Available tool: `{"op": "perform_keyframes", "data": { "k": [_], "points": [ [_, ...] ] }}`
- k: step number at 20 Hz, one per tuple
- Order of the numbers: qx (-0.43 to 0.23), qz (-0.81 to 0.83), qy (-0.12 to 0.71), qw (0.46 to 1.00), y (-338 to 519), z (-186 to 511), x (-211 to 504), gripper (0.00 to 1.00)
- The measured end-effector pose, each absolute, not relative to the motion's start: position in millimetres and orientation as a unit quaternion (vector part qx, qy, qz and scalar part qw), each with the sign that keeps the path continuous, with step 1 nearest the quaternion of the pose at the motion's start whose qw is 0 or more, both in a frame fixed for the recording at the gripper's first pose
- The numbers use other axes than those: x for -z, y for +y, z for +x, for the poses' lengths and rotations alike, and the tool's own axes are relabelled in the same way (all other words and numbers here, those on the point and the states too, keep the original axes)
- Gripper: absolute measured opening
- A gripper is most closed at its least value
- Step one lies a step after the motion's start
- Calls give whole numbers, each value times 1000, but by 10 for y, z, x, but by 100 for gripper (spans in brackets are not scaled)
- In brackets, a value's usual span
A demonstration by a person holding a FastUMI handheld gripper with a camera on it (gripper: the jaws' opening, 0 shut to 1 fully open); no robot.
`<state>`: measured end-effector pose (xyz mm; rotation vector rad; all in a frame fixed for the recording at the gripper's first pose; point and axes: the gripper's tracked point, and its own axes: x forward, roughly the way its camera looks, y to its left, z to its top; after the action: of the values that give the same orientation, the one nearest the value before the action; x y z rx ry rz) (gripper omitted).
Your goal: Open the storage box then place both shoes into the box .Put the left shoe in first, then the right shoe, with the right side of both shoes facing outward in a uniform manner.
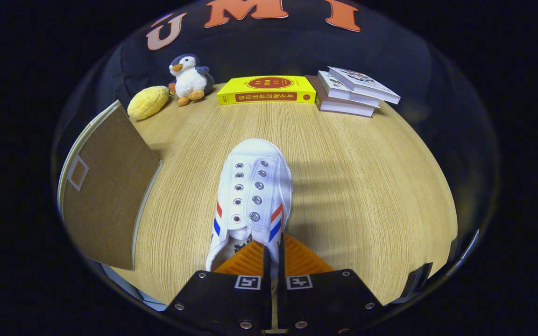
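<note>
A white canvas shoe [251,193] with metal eyelets and red and blue side stripes points away from me, toe toward the books. My gripper [273,255] is shut on the shoe's right side wall near the opening, one finger inside the shoe and one outside. The shoe hangs over the wooden table [367,186]. To the left of the shoe stands the storage box's brown lid [105,186], open and tilted, with a small label frame on it. The box's inside is hidden.
At the far side of the table lie a yellow book [266,89], a stack of three white books [350,91], a penguin plush [189,79] and a yellow plush [147,102]. Bare wood stretches to the right of the shoe.
</note>
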<state>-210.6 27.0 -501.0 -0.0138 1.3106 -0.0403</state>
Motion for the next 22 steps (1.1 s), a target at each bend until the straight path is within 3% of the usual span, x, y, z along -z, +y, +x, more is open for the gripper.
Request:
{"op": "perform_keyframes", "data": {
  "k": [7,12,22],
  "points": [
    [64,85,583,805,243,-1963,4814,1],
    [46,106,539,834,347,-1616,4451,0],
    [32,73,530,845,360,-1597,4371,0]
  ]
}}
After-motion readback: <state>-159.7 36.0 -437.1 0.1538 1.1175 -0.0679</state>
